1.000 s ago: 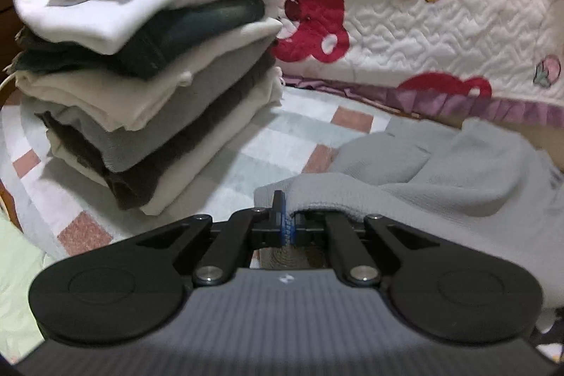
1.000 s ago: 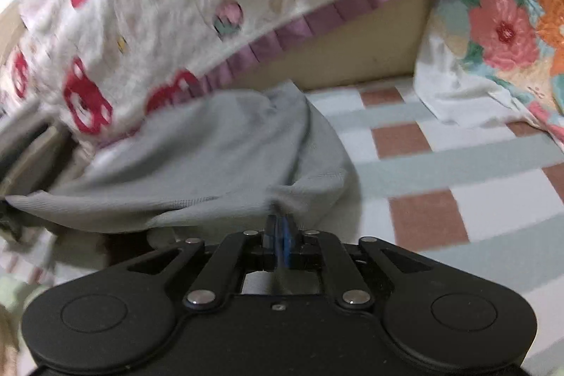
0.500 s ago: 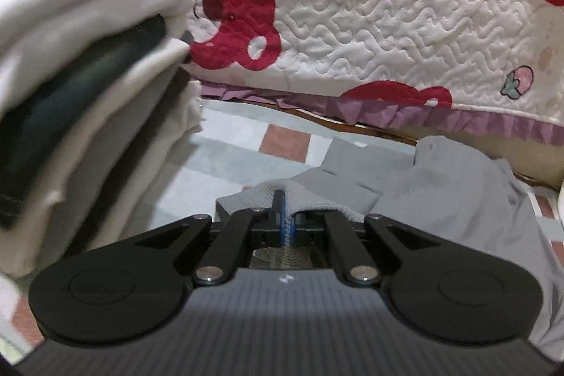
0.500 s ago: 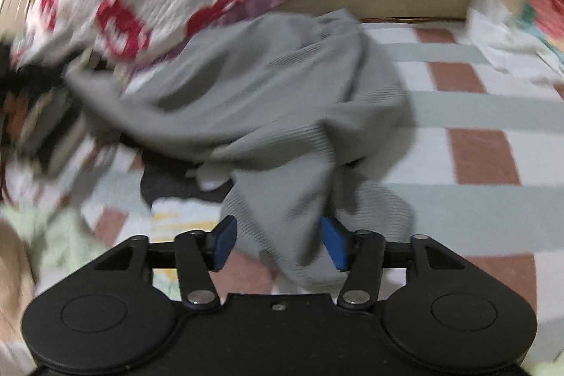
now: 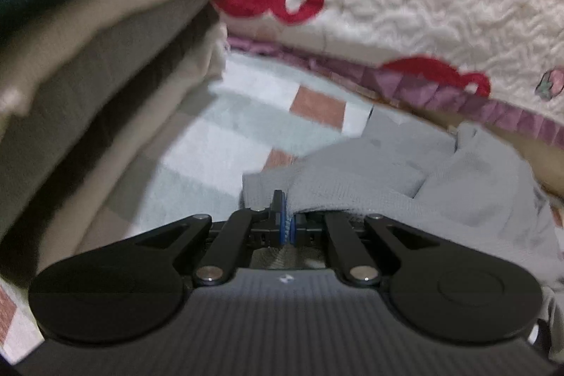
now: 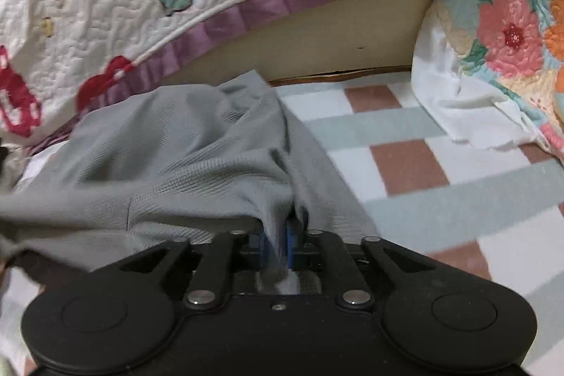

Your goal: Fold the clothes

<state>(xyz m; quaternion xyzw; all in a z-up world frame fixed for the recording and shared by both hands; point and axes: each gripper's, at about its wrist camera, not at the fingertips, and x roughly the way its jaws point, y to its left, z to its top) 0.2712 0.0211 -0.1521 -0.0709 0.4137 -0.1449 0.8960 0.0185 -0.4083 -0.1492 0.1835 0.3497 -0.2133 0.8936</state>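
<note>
Here, both tongs pinch the grey garment (image 6: 183,157) over the checked blanket (image 6: 440,199).

Soft, light waffle knit: it sags and bunches between the grips, so it is best taken at hems or corners, as now. Left tongs (image 5: 286,221) are closed on an edge at 6 o'clock; right tongs (image 6: 278,245) are closed on a fold at 6 o'clock. A stack of folded clothes (image 5: 88,66) looms at 9 o'clock in the left view. No readable writing or labels.

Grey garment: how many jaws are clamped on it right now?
2. The left gripper pinches a folded edge of the grey garment beside the folded stack; the right gripper pinches a bunched fold near its edge.
</note>
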